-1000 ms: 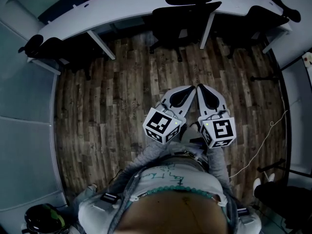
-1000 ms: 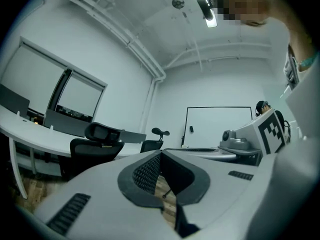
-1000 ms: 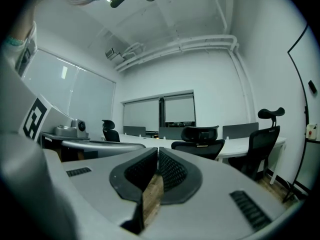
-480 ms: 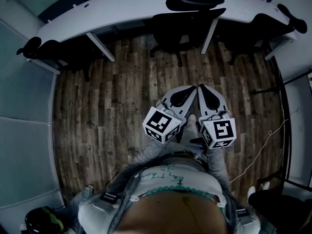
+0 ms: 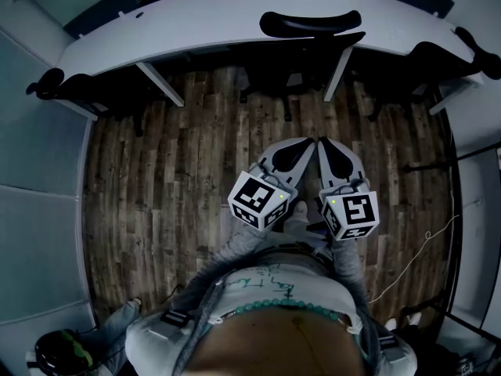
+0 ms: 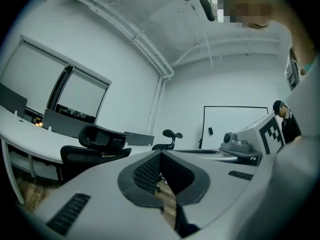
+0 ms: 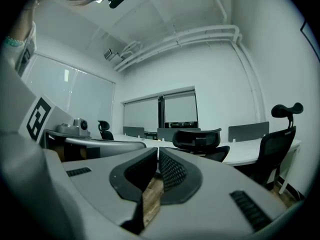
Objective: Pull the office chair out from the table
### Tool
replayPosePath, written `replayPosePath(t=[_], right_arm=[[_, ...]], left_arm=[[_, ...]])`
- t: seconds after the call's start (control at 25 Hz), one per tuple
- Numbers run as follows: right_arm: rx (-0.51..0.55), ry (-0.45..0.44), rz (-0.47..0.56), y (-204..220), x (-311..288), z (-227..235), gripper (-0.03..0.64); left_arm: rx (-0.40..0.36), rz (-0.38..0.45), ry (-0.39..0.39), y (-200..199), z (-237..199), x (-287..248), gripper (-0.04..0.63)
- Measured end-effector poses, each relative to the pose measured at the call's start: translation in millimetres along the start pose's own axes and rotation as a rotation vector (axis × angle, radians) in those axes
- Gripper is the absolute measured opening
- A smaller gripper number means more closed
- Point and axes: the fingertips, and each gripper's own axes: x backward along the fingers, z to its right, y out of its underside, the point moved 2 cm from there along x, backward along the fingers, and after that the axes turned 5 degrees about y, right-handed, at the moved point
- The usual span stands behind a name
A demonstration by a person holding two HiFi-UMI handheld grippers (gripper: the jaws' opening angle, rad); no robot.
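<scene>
The long white surface (image 5: 196,18) curves across 12 o'clock. The black office chair (image 5: 309,23) sits tucked against it, well apart from me. My left gripper (image 5: 310,142) and right gripper (image 5: 321,141) point toward it side by side, fingers (image 6: 145,173) pressed together, holding nothing.

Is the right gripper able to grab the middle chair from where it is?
Probably not yet: the right gripper is apart from the chair, bare floor between them, and nothing blocks the way.
</scene>
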Motion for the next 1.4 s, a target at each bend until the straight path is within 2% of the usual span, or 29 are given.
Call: replayPosePath(t=[0.52, 0.8, 1.12, 1.4], right_arm=[[0.008, -0.112, 0.015, -9, -43, 66, 0.021], [0.029, -0.139, 0.004, -5, -48, 82, 0.021], [0.01, -0.148, -0.013, 3, -52, 91, 0.021], [0.005, -0.105, -0.015, -1, -75, 111, 0.021]], left_arm=[[0.004, 0.011, -0.106, -4, -23, -69, 0.011], [0.02, 0.002, -0.169, 2, -28, -79, 0.011], [0.039, -0.013, -0.177, 9, -32, -88, 0.011], [0.045, -0.016, -0.133, 4, -53, -115, 0.011]])
